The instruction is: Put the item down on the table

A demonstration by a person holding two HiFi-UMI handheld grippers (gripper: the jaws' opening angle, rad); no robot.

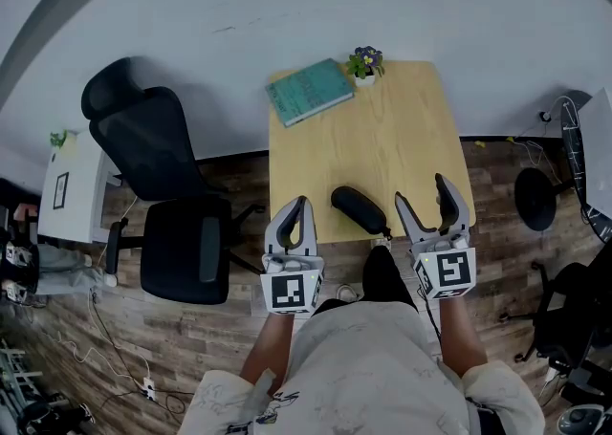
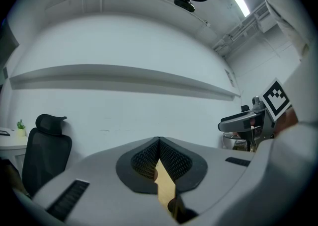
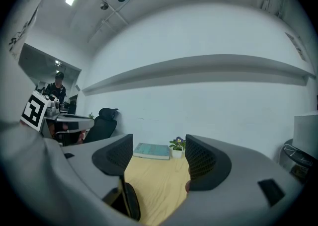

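- Head view: the black case (image 1: pixel 360 210) lies on the table (image 1: pixel 382 127) near its front edge, so the putting-down looks done.
- Left gripper view: my left gripper (image 2: pixel 159 143) is closed on nothing.
- Right gripper view: my right gripper (image 3: pixel 158 150) gapes, empty. Next I'd simply draw clear.

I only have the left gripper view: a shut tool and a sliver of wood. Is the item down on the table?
Observer: Yes. A black case lies free on the table, near its front edge.
Operator: And the right tool, is it holding anything?
Observer: No. The right tool is just right of the case, with its jaws apart and nothing between them.
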